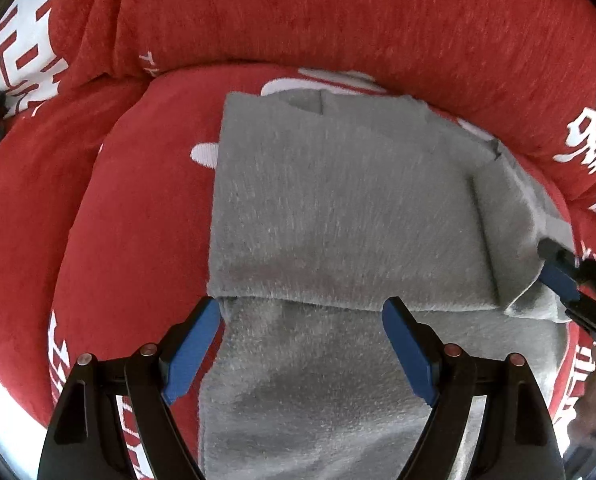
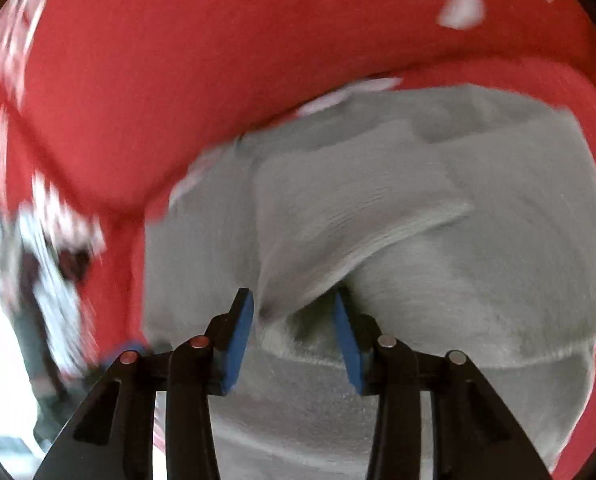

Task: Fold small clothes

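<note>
The left gripper (image 1: 301,308) is pointing forward over the near part of a grey fleece garment (image 1: 338,208), its jaws spread wide with nothing between them, tips at the folded edge. The garment is lying partly folded on a red cushion with white lettering (image 1: 146,208). The right gripper (image 2: 294,300) is reaching in at the garment's right edge, its jaws narrowed and pinching a raised fold of the grey fleece (image 2: 378,208); that view is blurring.
</note>
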`<action>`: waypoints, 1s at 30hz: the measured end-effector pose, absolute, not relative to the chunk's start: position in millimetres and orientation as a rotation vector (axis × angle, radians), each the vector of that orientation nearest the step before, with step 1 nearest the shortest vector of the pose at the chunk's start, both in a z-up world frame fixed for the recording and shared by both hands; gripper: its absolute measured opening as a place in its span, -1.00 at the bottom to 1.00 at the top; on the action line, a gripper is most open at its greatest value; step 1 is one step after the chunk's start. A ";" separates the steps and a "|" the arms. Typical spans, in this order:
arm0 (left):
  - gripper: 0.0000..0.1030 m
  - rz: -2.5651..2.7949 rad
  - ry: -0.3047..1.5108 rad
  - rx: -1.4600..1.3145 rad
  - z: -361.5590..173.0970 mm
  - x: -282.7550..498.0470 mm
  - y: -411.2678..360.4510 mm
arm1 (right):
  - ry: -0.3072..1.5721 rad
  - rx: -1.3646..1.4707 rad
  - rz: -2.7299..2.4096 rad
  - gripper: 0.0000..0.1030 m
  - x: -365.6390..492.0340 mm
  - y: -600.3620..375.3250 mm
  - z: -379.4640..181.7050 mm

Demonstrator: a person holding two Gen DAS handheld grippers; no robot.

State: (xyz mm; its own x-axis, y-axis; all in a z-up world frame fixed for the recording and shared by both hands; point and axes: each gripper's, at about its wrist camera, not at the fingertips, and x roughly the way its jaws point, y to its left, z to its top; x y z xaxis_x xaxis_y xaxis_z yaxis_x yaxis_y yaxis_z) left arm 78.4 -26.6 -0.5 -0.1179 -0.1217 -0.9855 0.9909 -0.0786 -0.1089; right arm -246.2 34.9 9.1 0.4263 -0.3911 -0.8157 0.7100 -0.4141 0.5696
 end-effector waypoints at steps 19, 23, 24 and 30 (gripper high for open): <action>0.64 -1.485 1.296 1.056 -0.4 77.1 -38.8 | 0.700 1.328 -0.973 -0.26 -154.2 21.6 9.5; 0.64 -1.499 1.364 1.055 -11.8 63.5 -43.2 | 0.645 1.418 -1.030 -0.21 -195.2 50.1 9.5; 0.64 -1.485 1.385 1.053 -16.1 61.0 -45.4 | 0.620 1.447 -1.061 -0.21 -212.9 57.5 9.5; 0.64 -1.447 1.434 1.015 -22.9 58.8 -56.2 | 0.285 1.703 -1.286 -0.20 -318.4 110.9 0.1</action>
State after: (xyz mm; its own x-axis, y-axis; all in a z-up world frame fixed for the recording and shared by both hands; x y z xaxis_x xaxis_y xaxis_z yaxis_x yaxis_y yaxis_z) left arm 58.8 -56.2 -22.9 -0.3199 -0.0210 -0.9472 0.9474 0.0062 -0.3201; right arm -318.4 110.9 0.1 0.4201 -0.3371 -0.8425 0.6611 -0.5223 0.5386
